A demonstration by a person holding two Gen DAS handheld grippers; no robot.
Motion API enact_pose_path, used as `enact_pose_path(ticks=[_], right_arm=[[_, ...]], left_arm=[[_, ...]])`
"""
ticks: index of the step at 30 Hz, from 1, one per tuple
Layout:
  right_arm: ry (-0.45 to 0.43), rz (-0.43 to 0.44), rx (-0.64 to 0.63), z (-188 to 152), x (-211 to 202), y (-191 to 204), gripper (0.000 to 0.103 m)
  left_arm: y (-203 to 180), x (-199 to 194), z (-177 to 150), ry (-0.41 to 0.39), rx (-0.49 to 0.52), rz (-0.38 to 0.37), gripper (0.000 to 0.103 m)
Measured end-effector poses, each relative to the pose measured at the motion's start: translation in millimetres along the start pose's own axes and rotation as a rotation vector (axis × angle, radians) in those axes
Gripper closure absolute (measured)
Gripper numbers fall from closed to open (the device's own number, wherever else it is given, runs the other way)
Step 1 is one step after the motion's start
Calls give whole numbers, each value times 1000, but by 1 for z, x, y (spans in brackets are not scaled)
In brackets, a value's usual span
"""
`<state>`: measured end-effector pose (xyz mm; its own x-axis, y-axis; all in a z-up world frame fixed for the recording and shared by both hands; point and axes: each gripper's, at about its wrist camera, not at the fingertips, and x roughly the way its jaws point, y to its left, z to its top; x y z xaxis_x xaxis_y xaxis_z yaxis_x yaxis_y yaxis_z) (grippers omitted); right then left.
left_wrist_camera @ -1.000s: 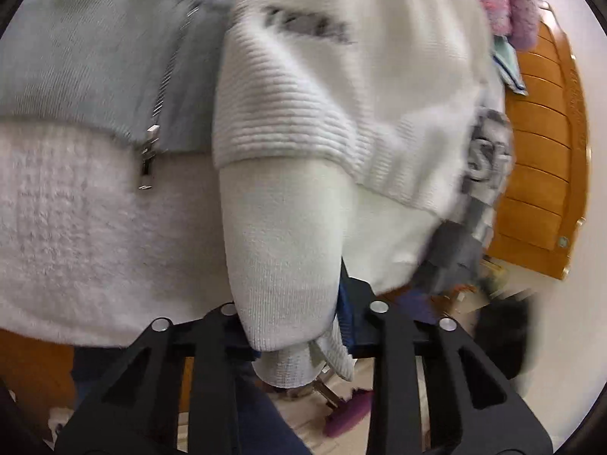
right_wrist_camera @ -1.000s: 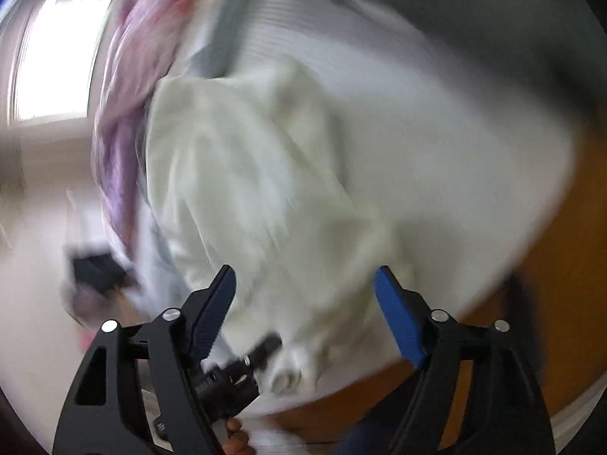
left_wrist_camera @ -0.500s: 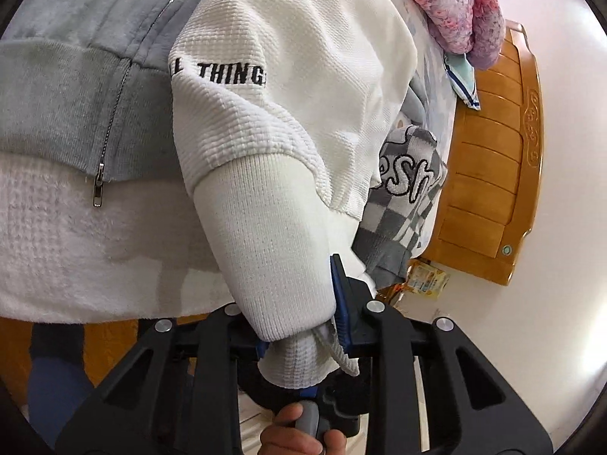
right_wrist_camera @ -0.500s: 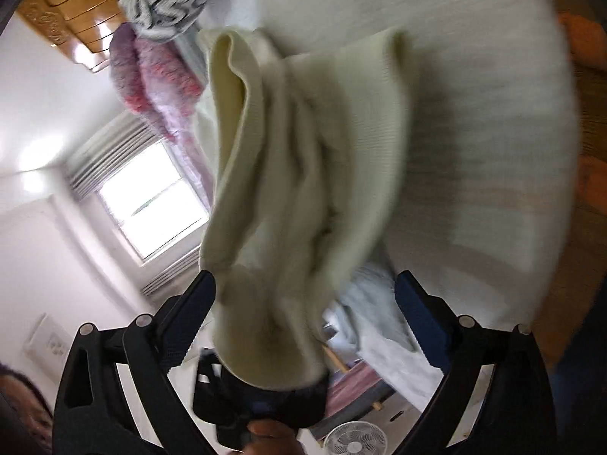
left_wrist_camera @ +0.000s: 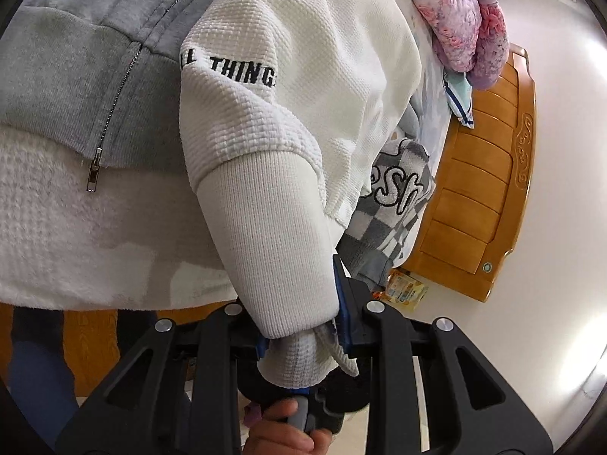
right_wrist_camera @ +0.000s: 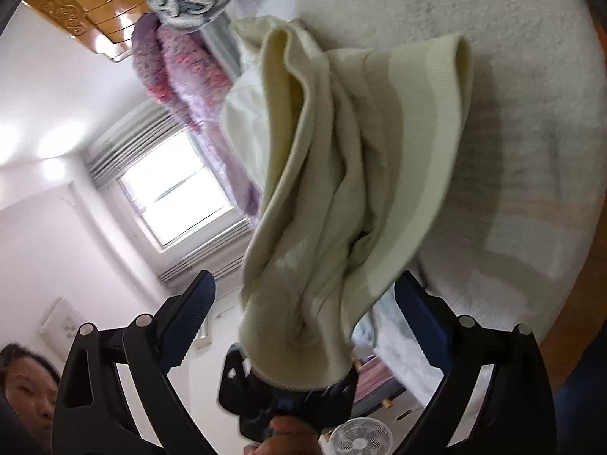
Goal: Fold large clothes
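A white waffle-knit sweater (left_wrist_camera: 303, 87) with black lettering on the sleeve lies on the bed. My left gripper (left_wrist_camera: 303, 326) is shut on its ribbed cuff (left_wrist_camera: 273, 242), which sticks out between the blue pads. In the right wrist view the cream garment (right_wrist_camera: 341, 197) hangs bunched between the fingers of my right gripper (right_wrist_camera: 303, 307), whose jaws stand wide apart; the left gripper (right_wrist_camera: 288, 398) holds its lower end there.
A grey zip hoodie (left_wrist_camera: 95, 57) lies under the sweater on a fuzzy white blanket (left_wrist_camera: 95, 242). A checkered grey garment (left_wrist_camera: 394, 204), a pink-purple quilt (left_wrist_camera: 463, 15) and a wooden headboard (left_wrist_camera: 489, 197) lie beyond. A window (right_wrist_camera: 170, 197) and a fan (right_wrist_camera: 360, 436) show past the bed.
The left gripper has pulled the cuff back and the lettering has come into view. The right wrist view has swung round and steadied, with the cream garment between its open fingers.
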<state>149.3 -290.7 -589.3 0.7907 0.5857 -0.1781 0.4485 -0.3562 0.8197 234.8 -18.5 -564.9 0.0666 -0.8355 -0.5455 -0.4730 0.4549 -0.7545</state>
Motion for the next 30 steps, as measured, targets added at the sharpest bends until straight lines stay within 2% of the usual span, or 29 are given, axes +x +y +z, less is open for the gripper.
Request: enact_pose_path(ticks=[5,6,7,8,10,12,13,14,18,20,24,26,27,30], right_arm=[[-42,-69,23,22,23,0,11],[-43,-61,29,25,26,-1,11],[-44,-81,25,27,28,1,15],[-37,-114,11,29,31,5,20],[-20,-187,-35,31,31,15,54],[-4,-227,-52,32,26,19,70],[4,-243,-65,33,25,22,73],[14,-274,-102,33,23,28,74],[17,-363,-216,37,15,58,77],[22,-406,-266,40,8,68,77],[20,-507,-361,51,-26,82,78],[21,-582,-395,66,-41,87,78],[21,-617,-413,72,-47,88,79],[24,-708,-467,88,-64,79,80]], left_arm=[[0,-1,-2,3,-2,3,78],[0,-1,-2,3,0,6,78],[1,0,-2,6,4,13,78],[1,1,-2,9,2,17,77],[3,3,-1,27,-9,24,71],[3,4,0,52,-15,21,46],[2,5,0,74,-15,20,38],[1,6,1,93,-14,21,27],[-3,2,1,188,11,16,24],[-6,-5,3,204,48,40,22],[-19,-30,21,136,148,119,19],[-28,-40,40,57,190,167,19],[-36,-41,52,18,223,211,19],[-62,-24,79,-11,323,277,19]])
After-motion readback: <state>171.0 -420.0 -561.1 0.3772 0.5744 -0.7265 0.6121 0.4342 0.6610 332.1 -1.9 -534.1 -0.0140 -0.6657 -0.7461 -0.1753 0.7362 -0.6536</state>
